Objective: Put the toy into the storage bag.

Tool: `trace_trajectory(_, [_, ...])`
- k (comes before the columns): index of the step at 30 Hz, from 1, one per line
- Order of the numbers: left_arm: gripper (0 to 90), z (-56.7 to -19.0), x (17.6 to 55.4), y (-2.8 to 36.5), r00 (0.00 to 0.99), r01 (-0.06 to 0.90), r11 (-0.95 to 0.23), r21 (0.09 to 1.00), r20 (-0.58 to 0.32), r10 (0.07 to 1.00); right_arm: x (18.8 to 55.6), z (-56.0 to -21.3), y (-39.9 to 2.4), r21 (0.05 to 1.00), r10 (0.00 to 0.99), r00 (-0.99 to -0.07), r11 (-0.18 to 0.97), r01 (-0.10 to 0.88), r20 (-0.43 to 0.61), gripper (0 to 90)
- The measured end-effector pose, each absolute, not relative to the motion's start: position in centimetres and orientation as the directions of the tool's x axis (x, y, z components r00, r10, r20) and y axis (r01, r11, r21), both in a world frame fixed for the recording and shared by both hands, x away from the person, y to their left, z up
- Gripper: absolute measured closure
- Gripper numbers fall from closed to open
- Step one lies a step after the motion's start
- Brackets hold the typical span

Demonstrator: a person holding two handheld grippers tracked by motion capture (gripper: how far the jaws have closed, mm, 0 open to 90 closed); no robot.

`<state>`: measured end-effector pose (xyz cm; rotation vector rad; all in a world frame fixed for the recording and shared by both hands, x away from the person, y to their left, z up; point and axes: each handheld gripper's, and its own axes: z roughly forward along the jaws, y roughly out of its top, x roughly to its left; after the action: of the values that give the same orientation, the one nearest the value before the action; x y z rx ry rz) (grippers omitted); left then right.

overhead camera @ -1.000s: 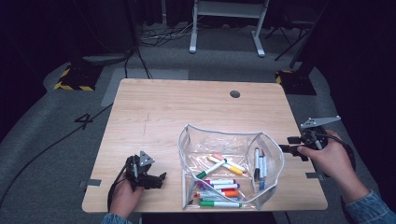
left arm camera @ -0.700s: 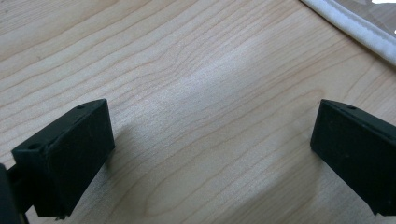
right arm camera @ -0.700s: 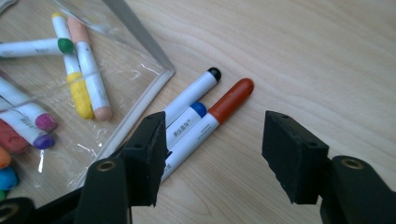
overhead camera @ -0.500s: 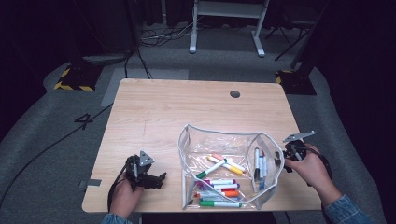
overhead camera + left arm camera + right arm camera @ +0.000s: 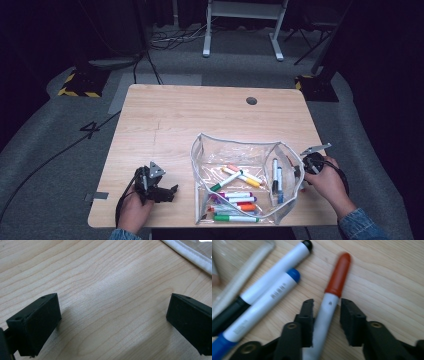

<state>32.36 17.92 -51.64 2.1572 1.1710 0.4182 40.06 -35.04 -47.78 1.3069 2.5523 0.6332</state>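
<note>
One clear pouch (image 5: 210, 150) is seen on one wooden table (image 5: 200, 112). Roughly a dozen markers (image 5: 235, 218) can be counted, and two grippers are held.

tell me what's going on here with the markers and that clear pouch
A person works at a wooden table with a gripper in each hand. The right gripper is down at the right side of the clear pouch, its jaws just closing around a red-capped marker that lies on the wood beside a black marker and a blue marker; a gap shows on one side. The left gripper rests open over bare wood.
</note>
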Motion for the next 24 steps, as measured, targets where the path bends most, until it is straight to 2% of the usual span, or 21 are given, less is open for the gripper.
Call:
trace_trajectory(3, [0.0,-51.6,32.4,17.9,0.552,0.63,-0.398,0.667,-0.024,0.833,40.2,-47.7,-35.5,0.449,0.819,-0.574,0.509,0.734,0.009,76.4])
trace_trajectory(11, [0.0,-51.6,32.4,17.9,0.552,0.63,-0.398,0.667,-0.024,0.833,40.3,-47.7,-36.0,0.457,0.838,-0.545,0.476,0.751,0.022,77.1])
trace_trajectory(14, [0.0,-51.6,32.4,17.9,0.552,0.63,-0.398,0.667,-0.024,0.833,40.4,-47.5,-36.3,0.475,0.847,-0.527,0.44,0.762,0.062,77.1])
trace_trajectory(16, [0.0,-51.6,32.4,17.9,0.552,0.63,-0.398,0.667,-0.024,0.833,40.4,-47.1,-36.6,0.507,0.848,-0.52,0.405,0.761,0.103,77.1])
trace_trajectory(24, [0.0,-51.6,32.4,17.9,0.552,0.63,-0.398,0.667,-0.024,0.833,39.9,-43.1,-36.7,0.543,0.822,-0.559,0.423,0.726,0.106,77.1])
